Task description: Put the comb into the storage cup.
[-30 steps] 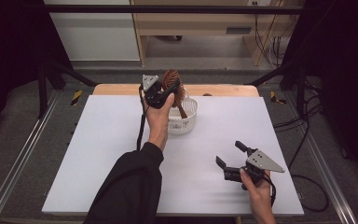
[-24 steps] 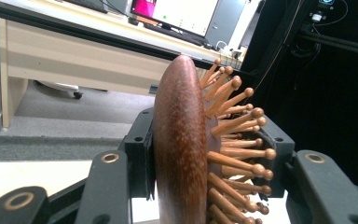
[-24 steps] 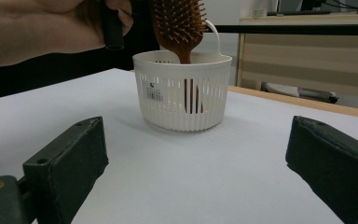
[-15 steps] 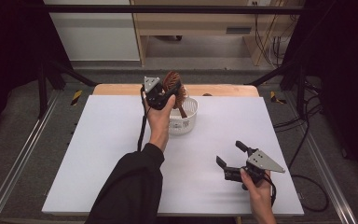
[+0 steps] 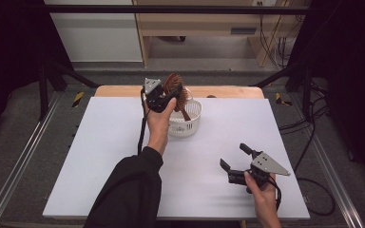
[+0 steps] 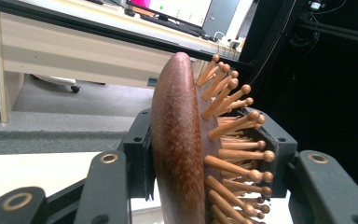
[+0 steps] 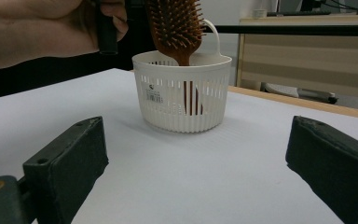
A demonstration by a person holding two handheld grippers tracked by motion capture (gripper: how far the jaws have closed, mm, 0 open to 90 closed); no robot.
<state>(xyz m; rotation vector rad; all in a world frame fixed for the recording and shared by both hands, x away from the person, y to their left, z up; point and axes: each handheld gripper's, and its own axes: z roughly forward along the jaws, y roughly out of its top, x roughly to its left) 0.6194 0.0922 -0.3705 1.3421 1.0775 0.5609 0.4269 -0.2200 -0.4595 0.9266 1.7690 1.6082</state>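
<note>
A brown wooden hairbrush (image 5: pixel 175 88) with peg bristles stands head-up, its handle down inside a small white slotted basket (image 5: pixel 190 124) at the table's far middle. My left gripper (image 5: pixel 164 97) is shut on the brush head. The left gripper view has the brush head (image 6: pixel 179 149) clamped between the two black jaws, back to the left, pegs to the right. My right gripper (image 5: pixel 236 159) rests open near the front right of the table, nothing between its jaws. From the right gripper view, the basket (image 7: pixel 184 100) and brush (image 7: pixel 177 23) lie ahead, the handle visible through the slots.
The white tabletop (image 5: pixel 100 156) has free room left and front of the basket. A wooden strip (image 5: pixel 228 91) runs along the far edge. Beyond it are a desk (image 5: pixel 204 21) and floor cables (image 5: pixel 309 128). Metal frame rails (image 5: pixel 24 156) flank the table.
The left gripper and brush have barely shifted at the basket. The right gripper has stayed where it was.
</note>
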